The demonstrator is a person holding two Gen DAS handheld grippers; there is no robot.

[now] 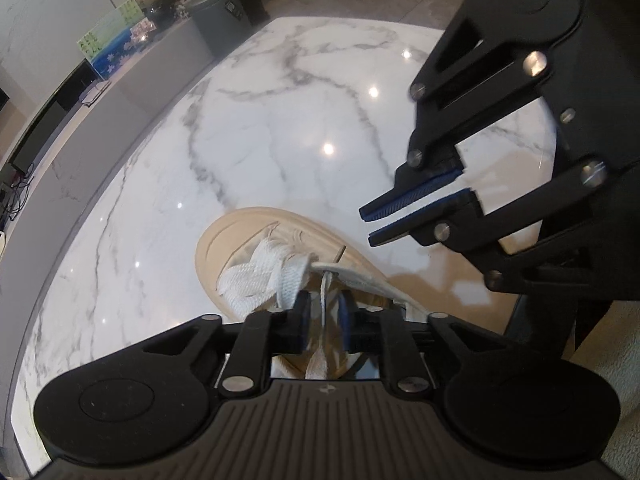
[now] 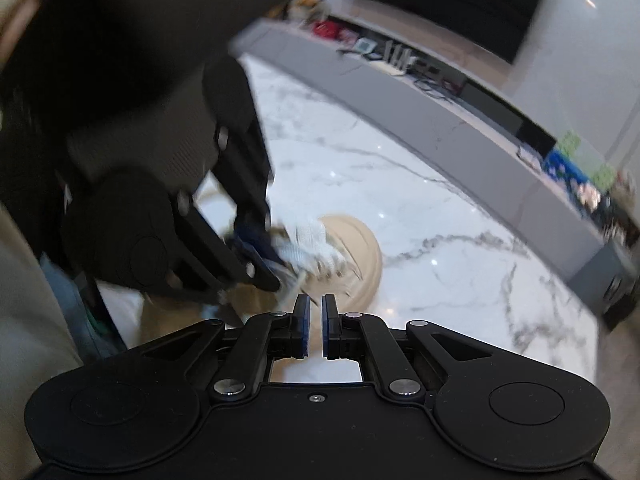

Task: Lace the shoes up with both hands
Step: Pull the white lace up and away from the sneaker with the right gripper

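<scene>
**Left gripper slack around the lace, right gripper closed and empty**

The left gripper (image 1: pixel 325 306) sits low over the shoe (image 1: pixel 280 264), pointing steeply down, with a strand of the white lace (image 1: pixel 326 280) running up between its blue pads. The pads stand a little apart with gaps on both sides of the strand, so the lace passes between them without being pinched. In the right wrist view this gripper (image 2: pixel 260 258) appears blurred at the near end of the shoe, and its jaws cannot be read there.

The right gripper (image 1: pixel 370 224) hangs above and to the right of the shoe, clear of the lace. Its jaws are nearly together, only a thin slit showing between the pads, and nothing is caught in them; its own camera shows the same narrow gap (image 2: pixel 316 308).

The beige shoe lies on the white marble table (image 1: pixel 280 120), toe pointing away, with the lace crossed over its front. A grey cabinet (image 1: pixel 152 80) runs along the far side of the table.
</scene>
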